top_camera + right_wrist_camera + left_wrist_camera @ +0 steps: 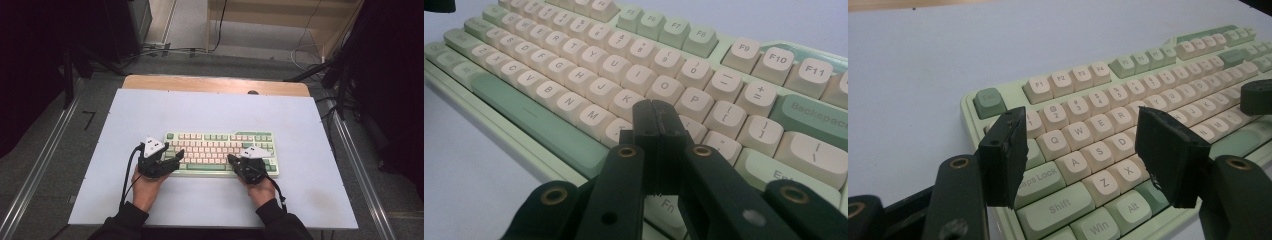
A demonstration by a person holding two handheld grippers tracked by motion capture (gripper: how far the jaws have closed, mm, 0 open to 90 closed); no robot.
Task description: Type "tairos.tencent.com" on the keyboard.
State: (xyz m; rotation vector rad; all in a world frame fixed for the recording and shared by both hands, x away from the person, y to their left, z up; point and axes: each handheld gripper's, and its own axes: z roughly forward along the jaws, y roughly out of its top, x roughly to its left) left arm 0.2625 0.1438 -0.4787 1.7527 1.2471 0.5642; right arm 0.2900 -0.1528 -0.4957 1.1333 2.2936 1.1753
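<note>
A green and cream keyboard lies in the middle of the white table top. My left gripper hovers over the keyboard's left end, open, with nothing between its jaws; its own view looks past the fingertips onto the A, S, Z and X keys of the keyboard. Over the lower right keys sits my right gripper, shut and empty. In its own view the closed right gripper points at the keyboard just below the K and L keys.
Bare white table surface surrounds the keyboard on all sides. A wooden strip runs along the table's far edge. Cables lie on the floor beyond it, and metal rails flank the table.
</note>
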